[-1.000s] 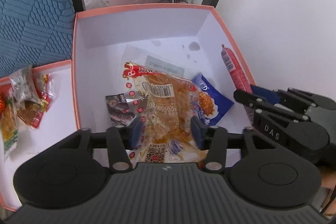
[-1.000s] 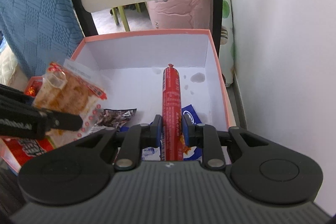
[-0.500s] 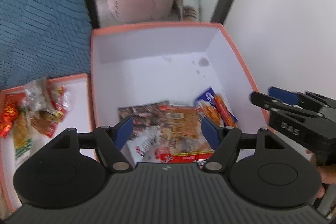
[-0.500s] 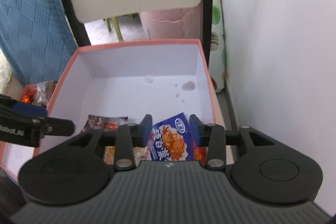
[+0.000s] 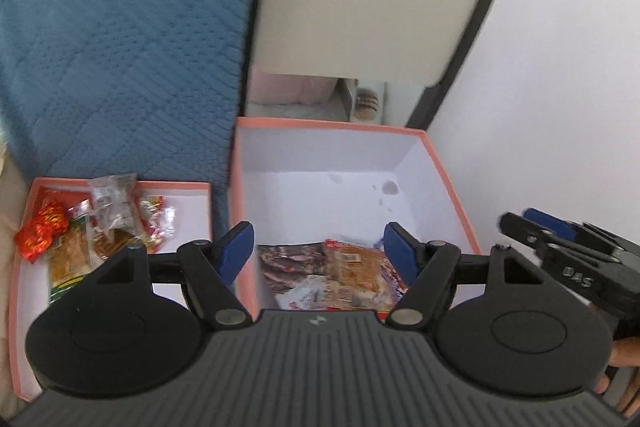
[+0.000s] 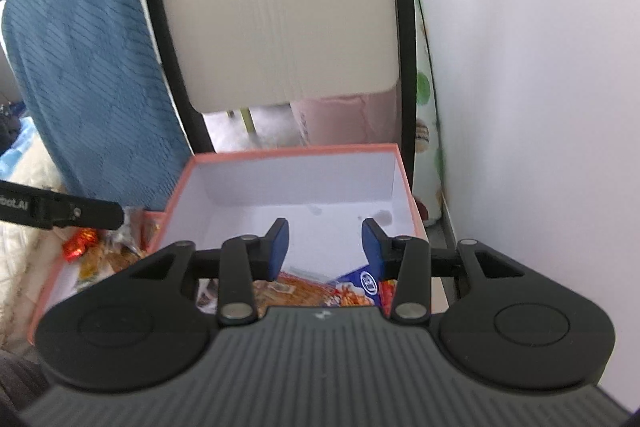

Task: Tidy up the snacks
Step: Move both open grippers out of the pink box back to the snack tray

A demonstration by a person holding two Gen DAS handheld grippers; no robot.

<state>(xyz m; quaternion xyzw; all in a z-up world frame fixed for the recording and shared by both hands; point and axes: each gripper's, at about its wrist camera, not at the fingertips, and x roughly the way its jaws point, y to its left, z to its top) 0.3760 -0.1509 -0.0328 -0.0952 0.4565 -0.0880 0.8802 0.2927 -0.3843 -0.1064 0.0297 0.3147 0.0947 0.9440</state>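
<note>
Snack packets [image 5: 344, 273] lie in the near end of the big box [image 5: 448, 183], rest of its floor bare. More snacks [image 5: 100, 227] sit in the shallow lid [image 5: 188, 187] just left of the box. Left gripper [image 5: 318, 247] and right gripper [image 6: 324, 247] both above the box, jaws apart, nothing between them. Reads as just-dropped; next move likely a reach to the lid pile, which calls for swinging left and down. Near box edge is hidden by gripper bodies; labels are blurred.
</note>
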